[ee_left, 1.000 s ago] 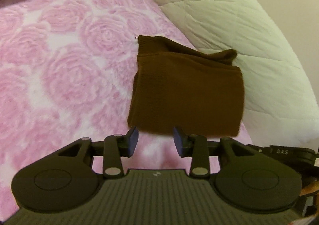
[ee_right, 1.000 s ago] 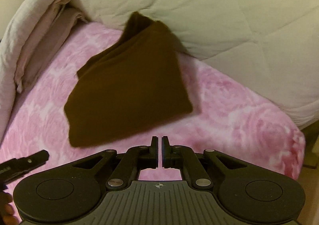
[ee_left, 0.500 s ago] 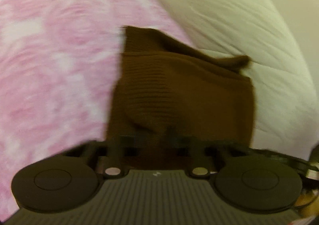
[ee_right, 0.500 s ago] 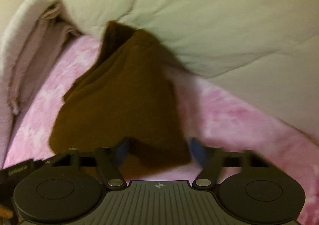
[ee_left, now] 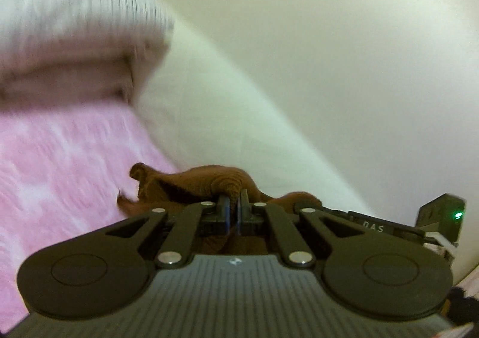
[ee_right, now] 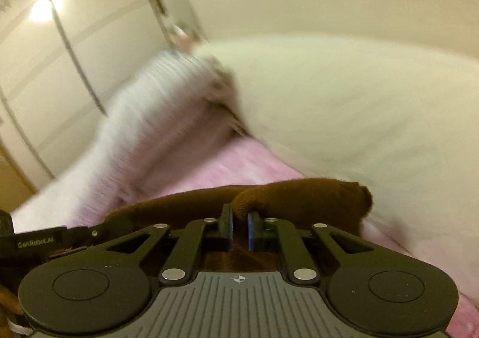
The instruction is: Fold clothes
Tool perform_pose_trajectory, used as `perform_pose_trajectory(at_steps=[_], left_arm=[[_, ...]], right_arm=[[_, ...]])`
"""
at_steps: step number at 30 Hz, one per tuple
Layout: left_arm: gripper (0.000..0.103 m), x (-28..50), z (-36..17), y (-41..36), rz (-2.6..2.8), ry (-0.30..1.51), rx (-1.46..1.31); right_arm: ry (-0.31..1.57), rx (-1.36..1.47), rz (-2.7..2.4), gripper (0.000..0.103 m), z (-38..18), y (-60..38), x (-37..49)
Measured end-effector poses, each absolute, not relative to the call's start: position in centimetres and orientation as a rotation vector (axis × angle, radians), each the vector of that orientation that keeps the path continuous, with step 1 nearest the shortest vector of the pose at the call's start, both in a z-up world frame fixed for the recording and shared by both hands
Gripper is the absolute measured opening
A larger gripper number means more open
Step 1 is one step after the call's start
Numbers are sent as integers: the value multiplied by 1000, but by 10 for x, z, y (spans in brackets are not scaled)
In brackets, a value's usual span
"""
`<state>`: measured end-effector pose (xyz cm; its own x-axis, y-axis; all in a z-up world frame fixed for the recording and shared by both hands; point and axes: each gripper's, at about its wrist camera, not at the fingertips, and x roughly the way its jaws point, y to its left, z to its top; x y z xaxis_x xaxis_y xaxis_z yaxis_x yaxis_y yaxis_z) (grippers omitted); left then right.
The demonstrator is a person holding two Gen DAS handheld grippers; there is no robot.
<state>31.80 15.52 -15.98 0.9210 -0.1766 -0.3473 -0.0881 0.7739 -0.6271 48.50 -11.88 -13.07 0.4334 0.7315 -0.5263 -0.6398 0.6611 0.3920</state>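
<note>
A: What does the left gripper [ee_left: 233,203] hold?

B: Its two fingers are drawn almost together on a bunched fold of the brown knitted cloth [ee_left: 206,185]. In the left wrist view the cloth rises in a hump straight ahead at 12 o'clock of the fingertips and spills toward 10 o'clock, where a loose corner curls over the pink bedspread [ee_left: 60,152].

A: And the right gripper [ee_right: 238,218]?

B: Its blue pads [ee_right: 251,230] stand a narrow gap apart, with a rounded fold of the same cloth [ee_right: 299,197] pinched between them at the tips. In the right wrist view the cloth stretches from 9 o'clock to 2 o'clock just beyond the fingers, ending in a blunt corner close against the pale quilt [ee_right: 344,116].

A: Where does the cloth lie relative to the bed?

B: Whether its far edge touches the bedspread [ee_right: 239,164] cannot be told; blur hides the contact.

A: What surrounds it?

B: In the left wrist view, a striped grey blanket [ee_left: 69,11] lies stacked on beige folded bedding [ee_left: 66,74] at 10 o'clock, the quilt [ee_left: 227,116] at 1 o'clock. In the right wrist view, a pale wardrobe [ee_right: 89,26] stands at 10 o'clock. Each gripper's body shows at the other view's edge.
</note>
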Motion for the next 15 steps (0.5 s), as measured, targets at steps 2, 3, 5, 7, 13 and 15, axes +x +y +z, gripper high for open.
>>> perform_pose_trajectory(at_steps=[2, 3, 5, 7, 13, 15], left_arm=[[1, 275, -127, 164, -20, 326, -688], [1, 248, -109, 167, -1, 283, -681], [1, 200, -78, 171, 43, 219, -657], [1, 146, -47, 175, 91, 153, -631], [1, -32, 43, 170, 240, -20, -538], [2, -88, 67, 160, 332, -41, -457]], right_arm=[[682, 176, 921, 8, -102, -112, 468], [670, 188, 953, 8, -89, -107, 457], [645, 211, 1021, 8, -65, -96, 432], [618, 233, 1091, 8, -42, -84, 402], [447, 167, 1239, 8, 32, -22, 276], [441, 169, 1312, 9, 49, 8, 233]])
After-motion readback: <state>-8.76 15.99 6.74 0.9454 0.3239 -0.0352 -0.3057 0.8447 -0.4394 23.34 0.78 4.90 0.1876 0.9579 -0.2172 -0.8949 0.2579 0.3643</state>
